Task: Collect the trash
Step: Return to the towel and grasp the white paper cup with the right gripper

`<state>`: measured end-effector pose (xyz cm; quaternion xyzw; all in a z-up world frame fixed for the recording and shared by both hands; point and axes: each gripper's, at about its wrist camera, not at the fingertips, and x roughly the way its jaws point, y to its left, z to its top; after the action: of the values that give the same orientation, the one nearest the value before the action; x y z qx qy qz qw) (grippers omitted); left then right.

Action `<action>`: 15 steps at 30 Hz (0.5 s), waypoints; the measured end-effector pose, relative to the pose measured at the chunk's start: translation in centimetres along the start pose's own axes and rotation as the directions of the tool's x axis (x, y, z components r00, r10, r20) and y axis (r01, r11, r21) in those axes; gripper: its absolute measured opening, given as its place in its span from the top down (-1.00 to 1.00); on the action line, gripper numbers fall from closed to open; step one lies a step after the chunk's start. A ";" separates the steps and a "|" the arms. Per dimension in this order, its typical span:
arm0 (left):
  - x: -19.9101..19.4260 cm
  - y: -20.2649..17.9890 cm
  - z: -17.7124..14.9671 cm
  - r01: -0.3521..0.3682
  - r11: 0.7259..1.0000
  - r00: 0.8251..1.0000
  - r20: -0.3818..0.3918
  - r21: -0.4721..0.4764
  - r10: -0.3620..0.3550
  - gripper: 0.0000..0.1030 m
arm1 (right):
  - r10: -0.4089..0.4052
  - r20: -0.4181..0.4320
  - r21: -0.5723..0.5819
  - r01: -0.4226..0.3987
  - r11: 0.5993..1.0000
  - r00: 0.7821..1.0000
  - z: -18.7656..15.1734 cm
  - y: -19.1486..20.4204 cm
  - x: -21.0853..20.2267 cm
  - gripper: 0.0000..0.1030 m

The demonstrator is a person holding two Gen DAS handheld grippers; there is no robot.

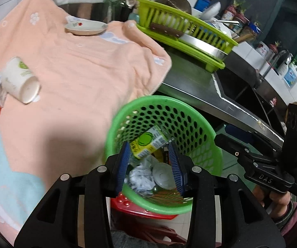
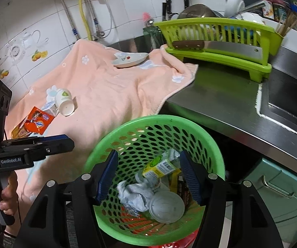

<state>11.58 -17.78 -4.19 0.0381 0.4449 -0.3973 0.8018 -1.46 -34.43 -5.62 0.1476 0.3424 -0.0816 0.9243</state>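
Both claws released – left claw [image 1: 150, 161], right claw [image 2: 148, 175] – over green basket [image 2: 214, 144], paper cup [image 2: 64, 102] on towel [image 2: 111, 95].

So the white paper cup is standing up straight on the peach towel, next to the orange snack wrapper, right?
Not quite. The white paper cup is lying tipped on its side, not standing up. The right wrist view shows it on the peach towel, with the orange snack wrapper close beside it.

Dim, perhaps motion-blurred (fisheye-warped edges)
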 end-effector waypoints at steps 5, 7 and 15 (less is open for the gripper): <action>-1.7 2.3 0.0 -0.058 0.998 0.998 0.018 -0.025 0.058 0.24 | 0.048 -0.012 -0.036 -0.048 0.998 0.999 0.7 1.8 0.8 -0.19; -2.5 3.3 -0.1 -0.082 0.996 0.996 0.026 -0.039 0.083 0.24 | 0.071 -0.020 -0.051 -0.072 0.996 0.997 1.1 2.6 1.2 -0.20; -5.9 8.5 0.3 -0.175 0.976 0.981 0.066 -0.132 0.185 0.24 | 0.149 -0.046 -0.141 -0.154 0.978 0.988 3.1 6.5 3.0 -0.29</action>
<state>15.77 -8.49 -2.13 0.0123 0.4322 -0.2955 0.8519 4.35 -29.50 -3.98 0.1074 0.3515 0.0167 0.9299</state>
